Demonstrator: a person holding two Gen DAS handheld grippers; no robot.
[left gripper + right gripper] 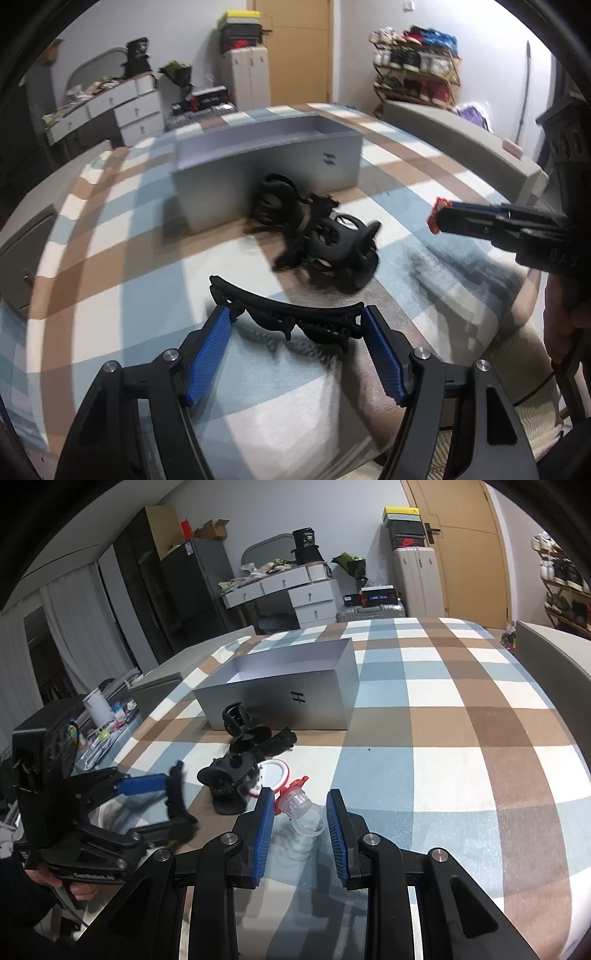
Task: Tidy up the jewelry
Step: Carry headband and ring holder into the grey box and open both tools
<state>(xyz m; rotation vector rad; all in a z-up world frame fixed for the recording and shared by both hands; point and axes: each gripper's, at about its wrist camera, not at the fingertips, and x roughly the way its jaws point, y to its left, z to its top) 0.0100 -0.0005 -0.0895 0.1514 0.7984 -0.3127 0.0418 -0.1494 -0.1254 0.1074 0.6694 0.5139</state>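
a curved black lattice piece [291, 319], seemingly a hair ornament or bangle, spanned the half-open left gripper [297, 325], its ends pressed against both blue pads just above the checked bedspread [110, 229]. it looked light, rigid and brittle at its thin webbing, so gripping it by the solid ends seemed wisest. the left gripper angled steeply down. the right gripper [299, 812], tilted more gently, was closed as far as it could on a clear plastic ring with a red-and-clear top [295, 805], probably slippery. more black pieces [240, 760] lay in a heap before the open grey box [280, 698].
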